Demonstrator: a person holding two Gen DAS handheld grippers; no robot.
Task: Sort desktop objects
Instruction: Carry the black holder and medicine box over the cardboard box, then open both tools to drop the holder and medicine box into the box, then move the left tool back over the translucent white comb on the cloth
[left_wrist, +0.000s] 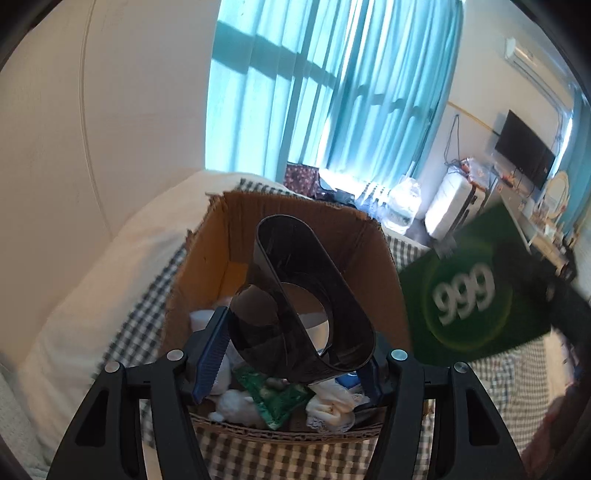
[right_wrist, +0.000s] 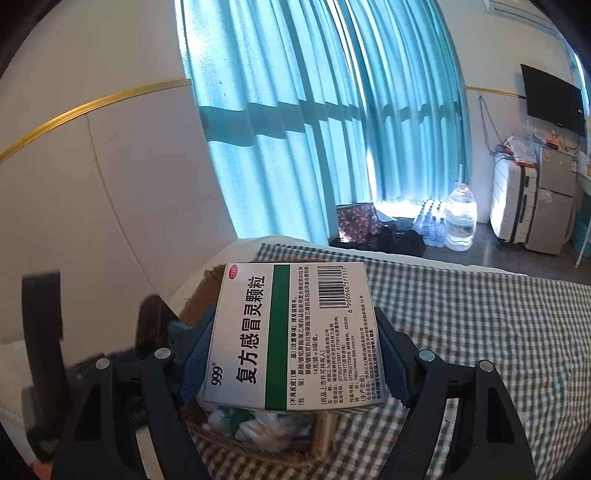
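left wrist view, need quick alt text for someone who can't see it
A dark see-through plastic holder sits between the blue pads of the left hand-held gripper, above an open cardboard box of crumpled tissues and wrappers on a checked cloth. A green medicine box marked 999 hangs blurred at right, with teal curtains behind.

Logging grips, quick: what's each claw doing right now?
Left claw: looks open, black holder loose between its jaws.
Right claw: closed on the medicine box.
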